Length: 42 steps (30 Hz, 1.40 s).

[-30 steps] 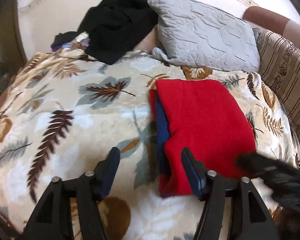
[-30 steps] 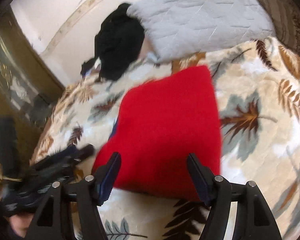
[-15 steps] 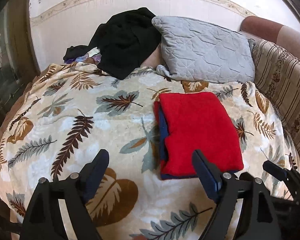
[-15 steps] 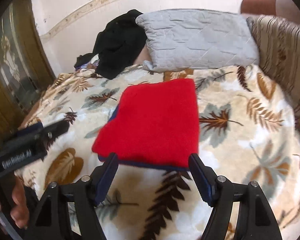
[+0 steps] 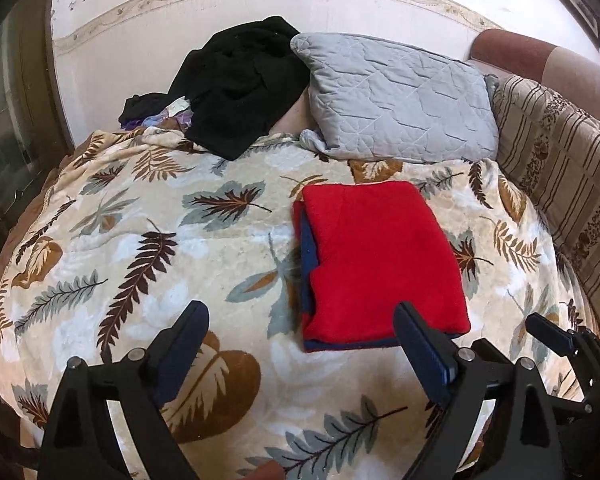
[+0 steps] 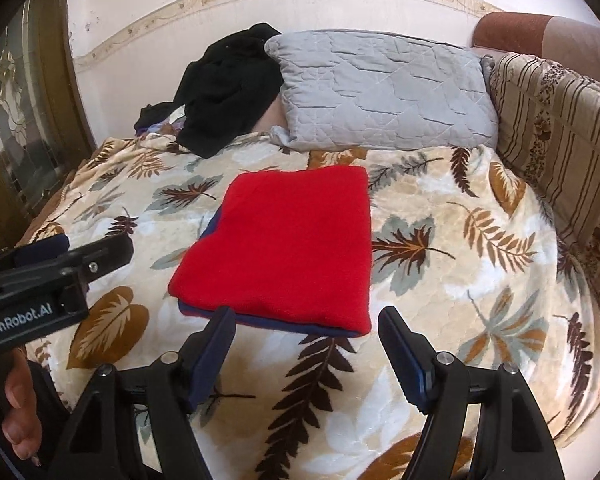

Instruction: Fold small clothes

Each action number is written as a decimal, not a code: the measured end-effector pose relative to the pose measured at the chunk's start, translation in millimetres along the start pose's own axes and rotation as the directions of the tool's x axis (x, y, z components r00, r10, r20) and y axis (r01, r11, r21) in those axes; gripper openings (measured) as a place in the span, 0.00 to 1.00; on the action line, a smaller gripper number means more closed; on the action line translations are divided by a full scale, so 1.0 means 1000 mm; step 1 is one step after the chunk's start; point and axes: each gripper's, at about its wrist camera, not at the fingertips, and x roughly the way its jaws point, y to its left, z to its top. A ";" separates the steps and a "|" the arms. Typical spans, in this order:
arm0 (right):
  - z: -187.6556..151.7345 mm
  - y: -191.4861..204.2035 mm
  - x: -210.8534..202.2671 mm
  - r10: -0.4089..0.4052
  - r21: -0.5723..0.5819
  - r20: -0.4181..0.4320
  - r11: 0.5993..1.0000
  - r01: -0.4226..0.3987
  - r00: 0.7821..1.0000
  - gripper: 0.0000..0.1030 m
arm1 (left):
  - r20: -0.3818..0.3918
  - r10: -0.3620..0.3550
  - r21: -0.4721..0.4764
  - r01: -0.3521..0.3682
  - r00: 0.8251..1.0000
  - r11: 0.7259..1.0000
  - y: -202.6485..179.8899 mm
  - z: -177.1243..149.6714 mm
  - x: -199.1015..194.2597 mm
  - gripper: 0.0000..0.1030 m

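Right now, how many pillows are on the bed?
1: the grey quilted pillow at the head of the bed, beside the black clothes pile, which may hide another.

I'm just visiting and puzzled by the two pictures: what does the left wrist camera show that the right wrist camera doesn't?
Only the left wrist view: the right hand-held gripper poking in from the side.
Only the right wrist view: the left hand-held gripper marked GenRobot.AI and the person's hand holding it.
Both: the folded red garment, leaf-patterned blanket, grey pillow and black clothes.
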 end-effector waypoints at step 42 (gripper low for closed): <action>0.015 -0.002 -0.006 -0.082 0.048 0.010 0.995 0.082 0.997 0.85 | 0.014 0.042 -0.008 -0.042 0.999 0.999 -0.002 0.003 0.003 0.91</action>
